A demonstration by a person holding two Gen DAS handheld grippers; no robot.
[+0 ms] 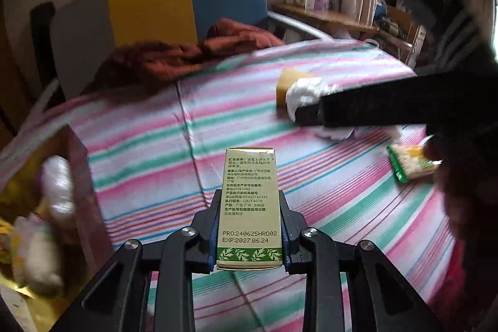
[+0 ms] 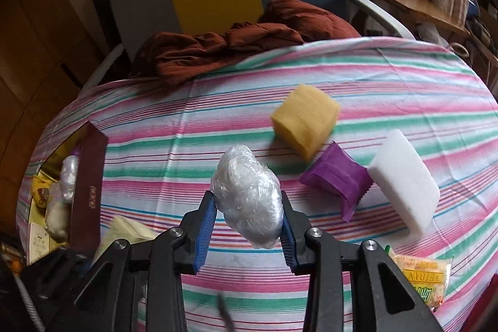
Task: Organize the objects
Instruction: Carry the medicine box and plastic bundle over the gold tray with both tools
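- Striped cloth (image 2: 218, 120) in pink, green and white covers the work surface; a rust-red blanket (image 2: 224, 49) lies bunched at its far edge, with a grey, yellow and blue panel behind it.
- Loose on the cloth, counted from the right wrist view: one yellow sponge (image 2: 306, 120), one purple packet (image 2: 337, 179), one white block (image 2: 404, 182), one yellow snack pack (image 2: 426, 279).
- Left gripper (image 1: 249, 201) is clamped on one green carton (image 1: 249, 207), which stands upright between its fingers with printed text facing the camera.
- Right gripper (image 2: 249, 207) is clamped on one clear plastic bundle (image 2: 249, 195), pinched between the blue pads and lifted off the cloth.
- Ahead and right of the right gripper sits the sponge, the purple packet touching its near side and the white block just right of the packet.
- Snack pack lies close by the right finger, at the cloth's near edge.
- One dark red box (image 2: 84, 185) stands open, far left of both grippers; it holds at least one clear wrapped bundle, a pale lump and yellow packaging, too blurred to count further.
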